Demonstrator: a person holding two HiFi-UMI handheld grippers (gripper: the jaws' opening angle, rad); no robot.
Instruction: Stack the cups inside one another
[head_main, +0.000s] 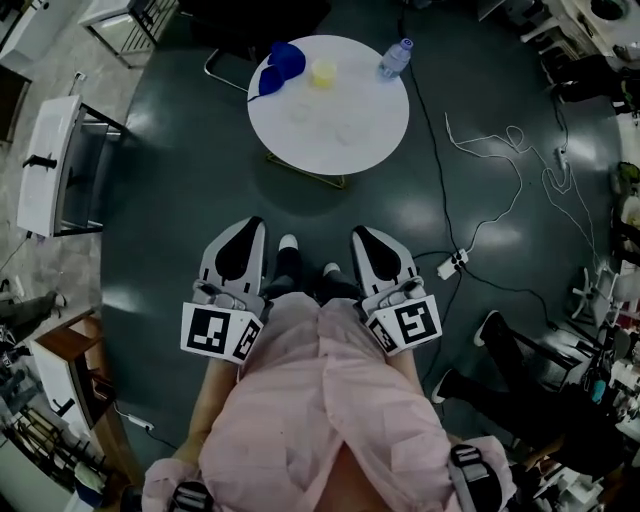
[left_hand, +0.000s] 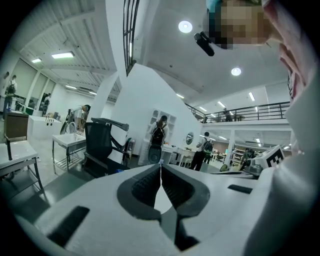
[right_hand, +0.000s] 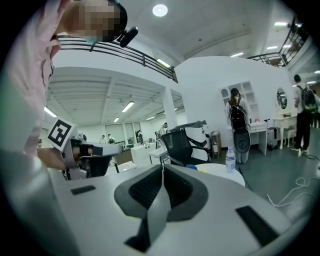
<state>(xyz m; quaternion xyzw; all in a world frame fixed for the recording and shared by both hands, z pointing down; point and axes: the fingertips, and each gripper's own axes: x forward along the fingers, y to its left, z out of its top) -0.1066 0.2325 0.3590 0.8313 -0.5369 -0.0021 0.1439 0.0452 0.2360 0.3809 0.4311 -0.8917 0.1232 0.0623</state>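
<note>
Yellow cup (head_main: 322, 73) on round table (head_main: 378, 105)

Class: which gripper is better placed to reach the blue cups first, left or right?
Left, narrowly: the blue cups sit at the left of the table, ahead of the left gripper. The right gripper is equally shut, empty and far back.

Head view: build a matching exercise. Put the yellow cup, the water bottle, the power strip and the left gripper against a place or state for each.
1 yellow cup
2 water bottle
3 power strip
4 left gripper

A on the floor
B fingers together, nothing between them
C far right edge of the round table
D on the table, left of the bottle

Pairs: 1-D, 2-C, 3-A, 4-B
</note>
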